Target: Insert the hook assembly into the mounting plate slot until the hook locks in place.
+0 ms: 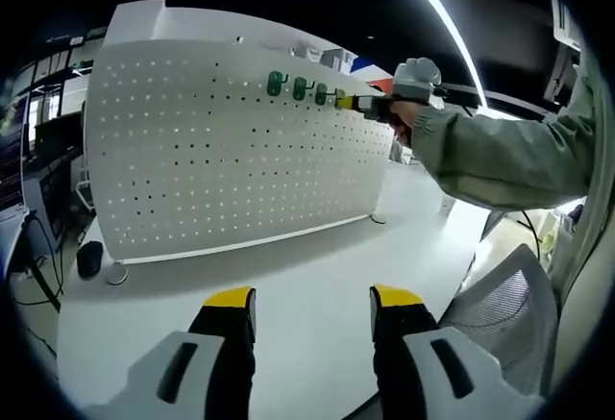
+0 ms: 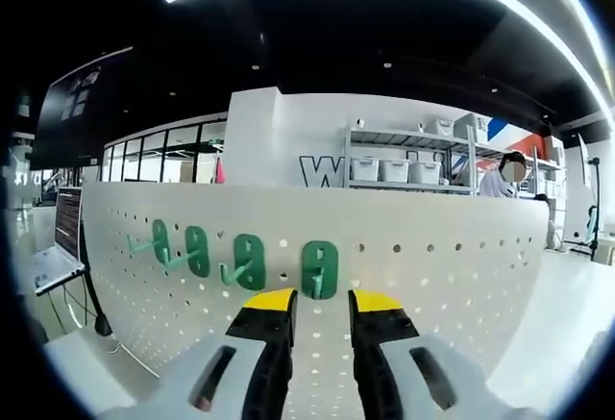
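Note:
A white pegboard mounting plate stands upright on the table, and in the right gripper view it spreads wide and close. Green hooks hang in a row near its top edge. In the right gripper view three hooks sit to the left. A fourth green hook is against the board straight ahead, and my right gripper is narrowed around it. From the left gripper view, the right gripper presses at the row's right end, held by a person's sleeved arm. My left gripper hovers open over the table.
The white table runs in front of the board. A mesh chair back is at the lower right. Cables and a dark stand sit at the table's left edge. Shelves with bins stand behind the board.

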Action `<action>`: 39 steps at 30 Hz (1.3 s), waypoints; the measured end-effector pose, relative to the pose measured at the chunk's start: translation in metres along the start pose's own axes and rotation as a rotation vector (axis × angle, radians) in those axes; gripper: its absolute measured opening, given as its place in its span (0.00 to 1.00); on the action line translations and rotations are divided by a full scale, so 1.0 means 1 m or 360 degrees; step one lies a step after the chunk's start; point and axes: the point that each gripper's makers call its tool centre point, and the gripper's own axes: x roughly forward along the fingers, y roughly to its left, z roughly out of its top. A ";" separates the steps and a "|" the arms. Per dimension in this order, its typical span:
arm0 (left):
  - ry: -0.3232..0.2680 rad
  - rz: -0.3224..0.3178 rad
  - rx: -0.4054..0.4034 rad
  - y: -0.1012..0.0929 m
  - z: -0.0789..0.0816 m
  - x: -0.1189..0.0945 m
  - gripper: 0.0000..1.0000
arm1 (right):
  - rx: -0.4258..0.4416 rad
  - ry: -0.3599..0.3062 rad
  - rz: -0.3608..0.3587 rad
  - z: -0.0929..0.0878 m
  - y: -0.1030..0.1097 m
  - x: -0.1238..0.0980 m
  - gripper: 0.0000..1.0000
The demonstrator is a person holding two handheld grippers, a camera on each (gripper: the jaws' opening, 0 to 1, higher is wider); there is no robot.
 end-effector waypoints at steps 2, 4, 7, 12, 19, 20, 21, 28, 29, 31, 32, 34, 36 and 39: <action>-0.0001 -0.0002 0.0005 -0.001 0.000 -0.001 0.50 | 0.0001 0.0002 0.0003 0.000 0.000 -0.003 0.21; -0.0004 -0.0002 0.0007 -0.002 0.001 -0.002 0.50 | 0.0008 0.0004 0.0008 -0.001 0.001 -0.006 0.22; -0.0003 -0.0005 0.0010 -0.004 0.001 -0.003 0.50 | 0.0016 0.0026 0.0027 -0.006 0.005 -0.011 0.24; -0.0008 -0.0009 0.0022 -0.008 0.003 -0.005 0.50 | 0.0013 0.0046 0.0048 -0.011 0.009 -0.018 0.26; -0.0006 -0.0017 0.0035 -0.013 0.002 -0.008 0.50 | 0.0024 0.0107 0.0078 -0.023 0.011 -0.028 0.29; -0.0004 -0.0019 0.0035 -0.014 0.001 -0.008 0.50 | 0.0030 0.0120 0.0083 -0.026 0.010 -0.030 0.29; -0.0003 -0.0019 0.0037 -0.015 0.001 -0.008 0.50 | 0.0033 0.0127 0.0084 -0.028 0.010 -0.032 0.30; 0.0001 -0.0025 0.0045 -0.021 0.001 -0.011 0.50 | 0.0035 0.0189 0.0085 -0.043 0.006 -0.047 0.31; 0.0003 -0.0023 0.0047 -0.021 0.001 -0.011 0.50 | 0.0034 0.0200 0.0085 -0.045 0.006 -0.049 0.31; 0.0003 -0.0026 0.0046 -0.023 0.001 -0.012 0.50 | 0.0044 0.0202 0.0088 -0.048 0.006 -0.055 0.31; 0.0004 -0.0026 0.0046 -0.024 0.001 -0.012 0.50 | 0.0041 0.0208 0.0089 -0.050 0.007 -0.057 0.32; 0.0006 -0.0030 0.0051 -0.027 0.000 -0.013 0.50 | 0.0038 0.0224 0.0101 -0.055 0.007 -0.062 0.32; 0.0008 -0.0034 0.0053 -0.029 0.000 -0.014 0.50 | 0.0037 0.0241 0.0114 -0.059 0.009 -0.067 0.33; 0.0009 -0.0037 0.0055 -0.032 -0.001 -0.015 0.50 | 0.0039 0.0275 0.0138 -0.068 0.012 -0.074 0.34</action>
